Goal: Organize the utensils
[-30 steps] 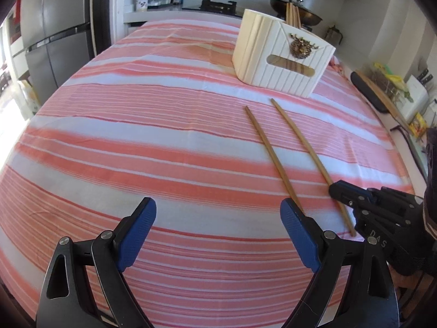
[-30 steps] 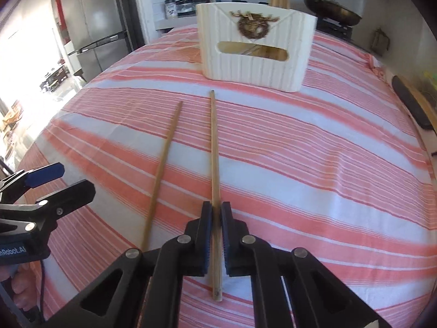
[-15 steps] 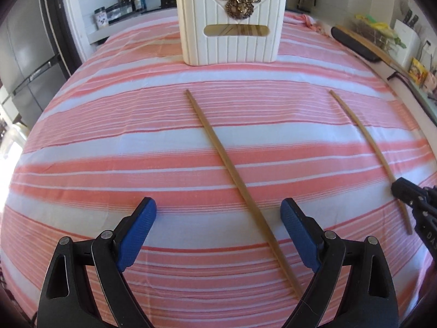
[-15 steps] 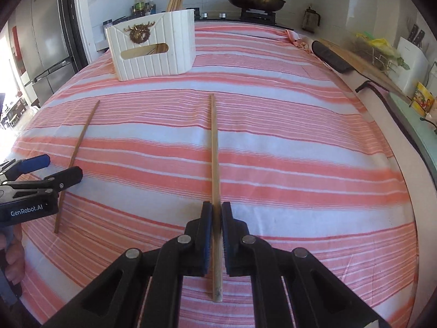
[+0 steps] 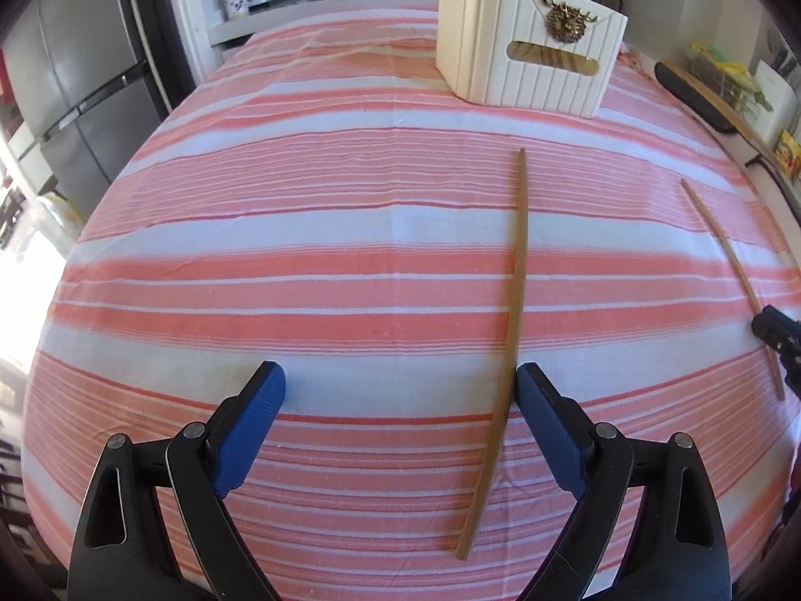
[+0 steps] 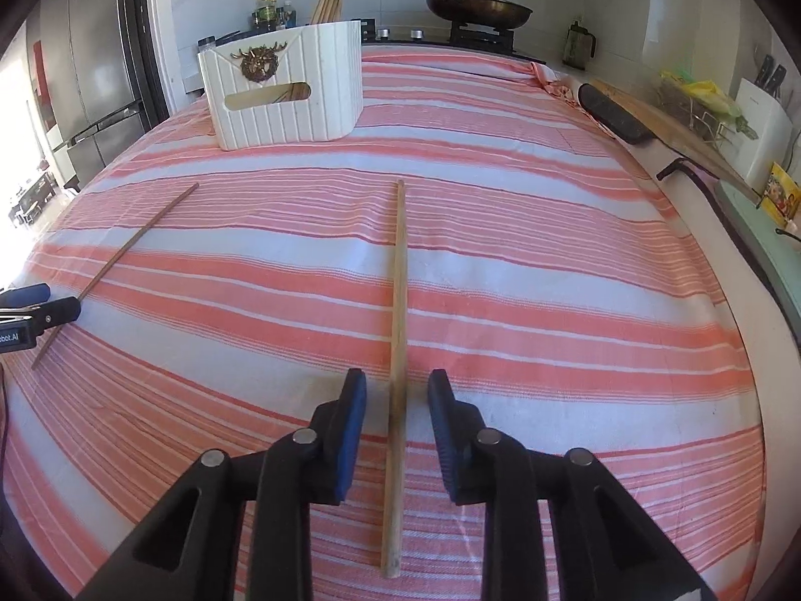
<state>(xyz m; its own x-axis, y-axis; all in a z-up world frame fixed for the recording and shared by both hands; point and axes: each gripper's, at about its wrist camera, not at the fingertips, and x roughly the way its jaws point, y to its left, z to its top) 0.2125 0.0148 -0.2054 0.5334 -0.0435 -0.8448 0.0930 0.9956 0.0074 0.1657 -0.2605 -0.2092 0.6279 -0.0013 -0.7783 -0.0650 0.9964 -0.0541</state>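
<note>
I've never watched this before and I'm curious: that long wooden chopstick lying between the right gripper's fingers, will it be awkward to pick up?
Probably light and stiff: the chopstick is thin, straight wood. It lies flat against the striped tablecloth, so pinching could be fiddly. Gripped near its end by the right gripper, it may droop.

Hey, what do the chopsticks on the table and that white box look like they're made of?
The chopsticks look like wood or bamboo: tan, matte, with a faint grain. The white box looks like molded plastic, with a smooth ribbed wall and a cut-out handle slot; ceramic can't be ruled out. Its emblem looks like brass-toned metal.
</note>
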